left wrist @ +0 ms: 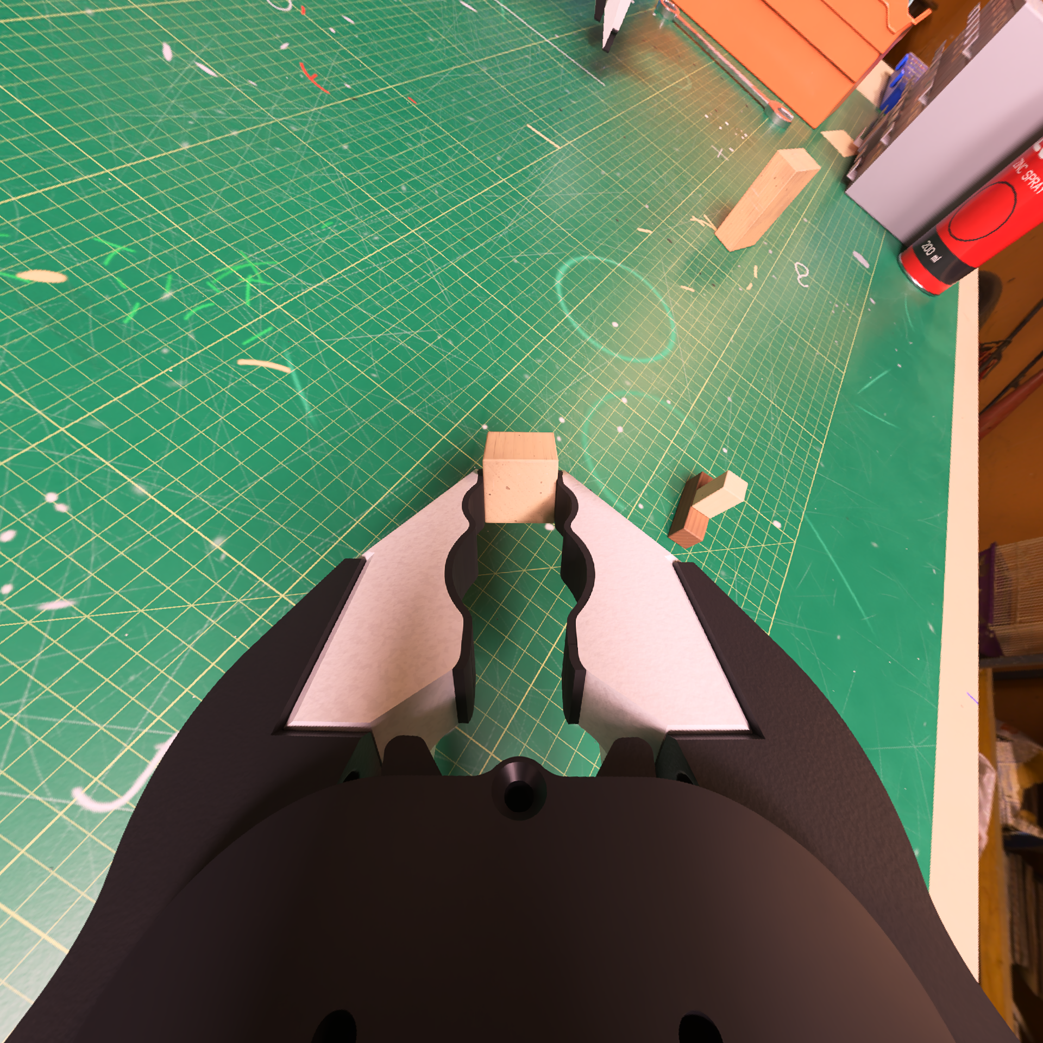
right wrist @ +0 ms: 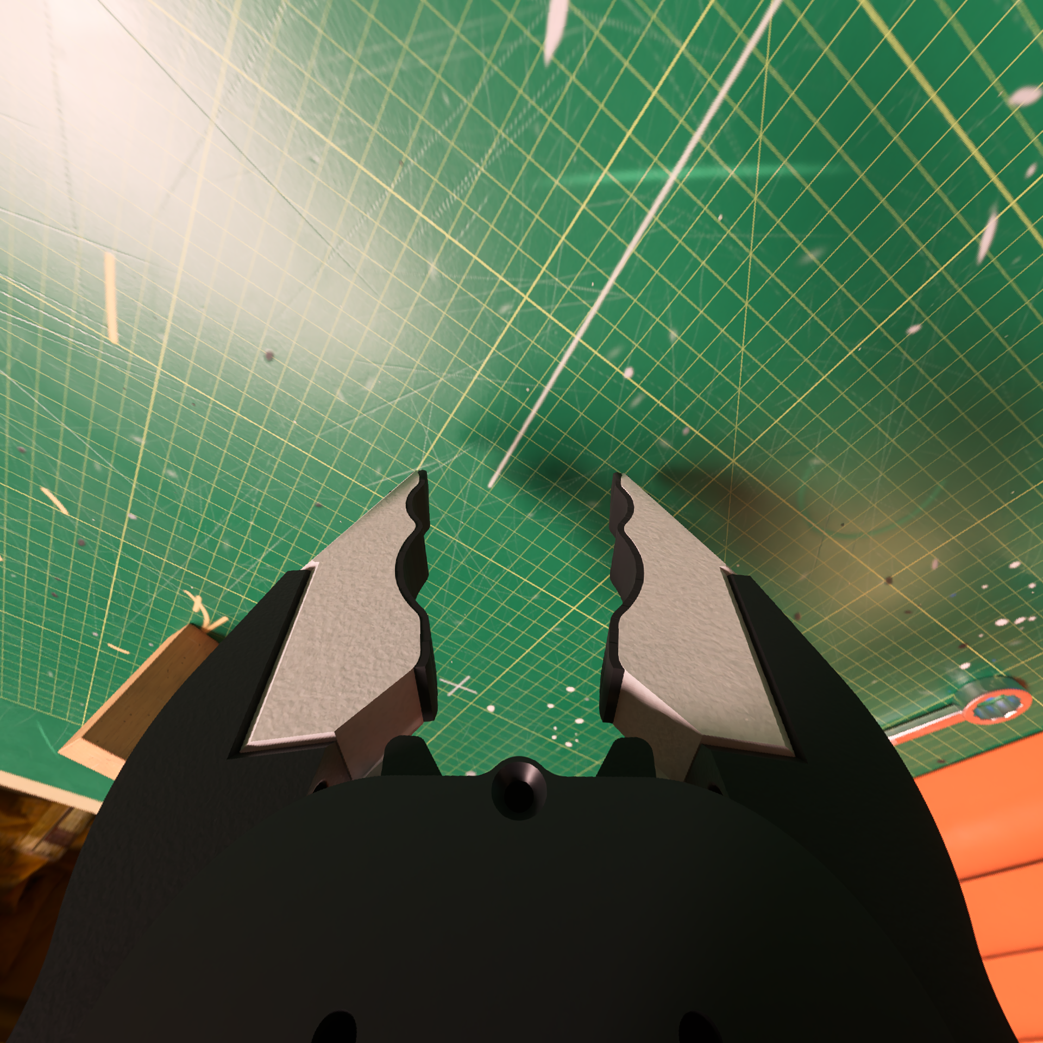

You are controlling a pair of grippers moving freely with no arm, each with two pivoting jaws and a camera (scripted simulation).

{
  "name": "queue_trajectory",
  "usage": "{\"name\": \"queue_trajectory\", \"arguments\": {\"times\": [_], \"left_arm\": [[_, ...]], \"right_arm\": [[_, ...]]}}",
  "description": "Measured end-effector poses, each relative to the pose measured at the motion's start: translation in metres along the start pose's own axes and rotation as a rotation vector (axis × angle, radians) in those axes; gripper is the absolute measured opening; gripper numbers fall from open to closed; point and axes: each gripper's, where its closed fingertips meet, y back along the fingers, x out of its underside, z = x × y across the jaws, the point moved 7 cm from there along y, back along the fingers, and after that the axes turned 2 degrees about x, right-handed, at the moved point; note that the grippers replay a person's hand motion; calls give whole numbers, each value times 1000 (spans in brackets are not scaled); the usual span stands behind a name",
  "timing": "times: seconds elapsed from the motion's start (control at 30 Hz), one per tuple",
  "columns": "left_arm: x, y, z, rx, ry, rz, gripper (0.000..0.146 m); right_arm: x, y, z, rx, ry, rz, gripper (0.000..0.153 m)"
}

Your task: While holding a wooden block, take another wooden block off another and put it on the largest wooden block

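my left claw [left wrist: 520, 496] is squeezing a small pale wooden cube [left wrist: 519, 478] between its tips and holding it up over the green mat [left wrist: 282, 282]. my right claw [right wrist: 519, 480] is hanging wide apart with nothing in it, pointing down at the mat [right wrist: 733, 282].

an orange box [left wrist: 790, 51] is sitting at the far edge, and i am not able to see what is in it. in my right view its orange side [right wrist: 982, 880] is showing low on the right.

the green mat is covered with yellow grid lines, scratches, white specks and faint ring marks. it is lying on a table with a pale edge [left wrist: 954, 621], and cluttered shelves are showing past that edge.

to the right of my left claw, a little cream block [left wrist: 721, 492] is lying across a reddish-brown block [left wrist: 689, 516], touching it. farther away the long, biggest wooden block [left wrist: 767, 197] is lying flat on the mat, well apart from those two. in my right view one end of it [right wrist: 141, 705] is peeking out at the lower left.

a metal wrench [left wrist: 728, 62] is lying beside the orange box, and its ring end [right wrist: 993, 702] is showing in my right view. a red spray can [left wrist: 976, 226] is lying near a grey box [left wrist: 959, 124]. the tips of my other claw [left wrist: 612, 20] are showing at the top of my left view. nothing is standing between the stacked blocks and the long block.
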Motion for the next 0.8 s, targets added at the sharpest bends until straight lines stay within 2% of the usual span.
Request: {"name": "queue_trajectory", "arguments": {"times": [0.07,0.17,0.23,0.3,0.37,0.43,0.53,0.67,0.73,0.8], "left_arm": [[0,1,0,-10,-7,-1,23],[-1,6,1,-33,-11,-24,24],[0,13,1,-55,-9,-44,24],[5,22,3,-88,-3,-56,23],[10,31,6,-125,5,-73,23],[13,39,9,-155,11,-93,24],[14,45,12,-162,25,-116,24],[16,41,14,-110,57,-101,24],[16,39,13,-93,62,-88,24],[16,37,11,-89,54,-87,24]], "right_arm": [[0,5,-1,18,-1,-50,66],[6,36,0,219,-16,-125,68],[17,72,20,382,-3,-236,68],[33,102,61,454,16,-410,68],[51,115,122,351,65,-598,65],[68,113,191,130,158,-800,63],[88,83,281,-137,273,-1021,60],[98,22,348,-211,318,-1006,69],[98,6,360,-198,306,-982,70],[97,3,362,-201,273,-965,67]]}}
